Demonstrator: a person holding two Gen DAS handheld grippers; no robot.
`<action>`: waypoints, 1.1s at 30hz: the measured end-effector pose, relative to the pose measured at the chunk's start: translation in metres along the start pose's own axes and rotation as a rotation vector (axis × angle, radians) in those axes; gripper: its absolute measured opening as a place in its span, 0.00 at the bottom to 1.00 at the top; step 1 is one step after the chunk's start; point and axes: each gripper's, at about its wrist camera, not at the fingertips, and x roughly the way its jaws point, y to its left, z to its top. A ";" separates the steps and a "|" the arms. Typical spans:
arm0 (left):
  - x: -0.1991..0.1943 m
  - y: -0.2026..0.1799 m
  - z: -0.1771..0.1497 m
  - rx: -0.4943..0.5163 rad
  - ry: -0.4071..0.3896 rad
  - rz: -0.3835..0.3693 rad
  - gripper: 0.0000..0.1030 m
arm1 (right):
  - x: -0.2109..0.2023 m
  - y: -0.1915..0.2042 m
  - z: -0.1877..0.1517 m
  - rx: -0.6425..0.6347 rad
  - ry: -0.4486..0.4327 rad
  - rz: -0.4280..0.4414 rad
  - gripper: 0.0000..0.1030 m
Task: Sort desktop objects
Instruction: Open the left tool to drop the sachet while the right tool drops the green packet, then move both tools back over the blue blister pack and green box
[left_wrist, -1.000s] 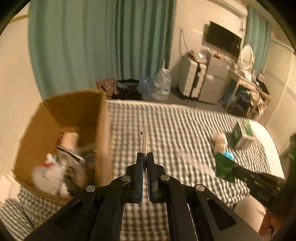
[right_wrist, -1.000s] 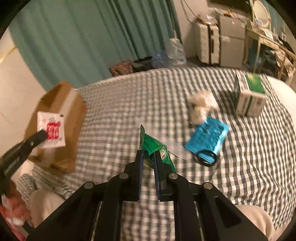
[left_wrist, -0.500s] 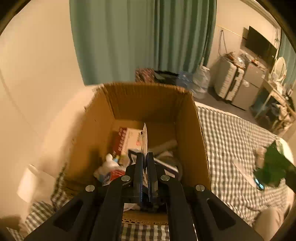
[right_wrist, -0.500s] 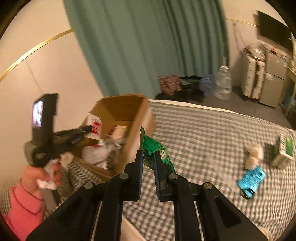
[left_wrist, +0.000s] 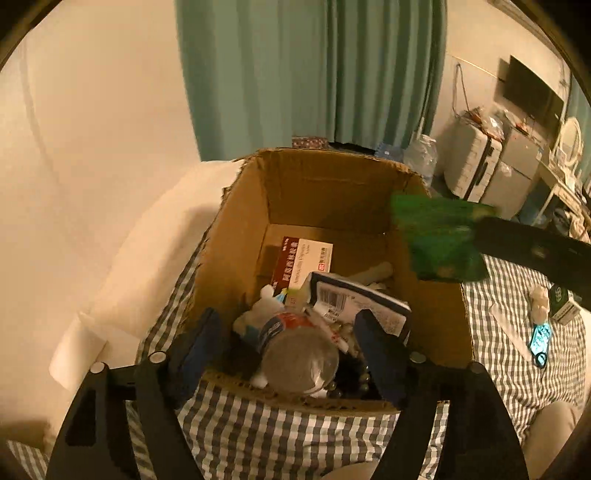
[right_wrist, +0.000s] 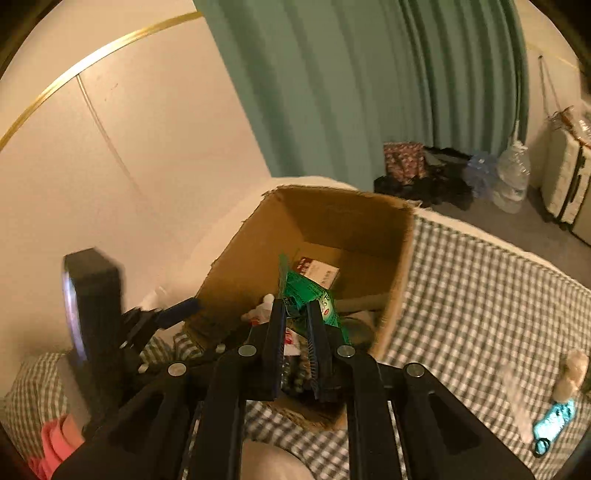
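Presently, in the left wrist view, the left gripper (left_wrist: 291, 343) is seen with its two blue-padded fingers (left_wrist: 201, 339) spread wide, and nothing is held between them. They are positioned over the near edge of an open cardboard box (left_wrist: 236, 236), whose corrugated walls are brown and torn at the rim. Inside the box, a clear plastic bottle (left_wrist: 295, 354) with a red and blue label is seen bottom-first between the fingers. Behind it lie a flat dark booklet with a barcode (left_wrist: 354, 302) and a white and maroon carton (left_wrist: 303, 264). At the right, a green foil packet (left_wrist: 439, 240), blurred, is held over the box's right wall by the right gripper's dark body. The box stands on a grey and white checked bedspread (left_wrist: 517, 369), on which a small blue packet (left_wrist: 540, 338) lies far to the right.

In the right wrist view, the right gripper (right_wrist: 298, 321) is shown with its fingers narrowed onto the green foil packet (right_wrist: 308, 295). The packet is thin, glossy and creased, with white and red print, and its upper edge stands above the fingertips. It is located over the near part of the cardboard box (right_wrist: 391, 291). The left gripper (right_wrist: 173, 312) is visible at the left, beside the box's left wall. The blue packet (right_wrist: 554, 419) lies on the checked bedspread (right_wrist: 480, 295) at the near right.
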 end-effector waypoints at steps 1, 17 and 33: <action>-0.002 0.002 -0.001 -0.009 0.001 -0.002 0.78 | 0.004 0.001 0.002 0.000 0.001 -0.005 0.15; -0.038 -0.106 -0.027 0.079 -0.039 -0.208 1.00 | -0.083 -0.106 -0.053 0.172 -0.140 -0.297 0.66; 0.042 -0.326 -0.064 0.177 0.128 -0.253 1.00 | -0.111 -0.330 -0.202 0.691 0.002 -0.512 0.73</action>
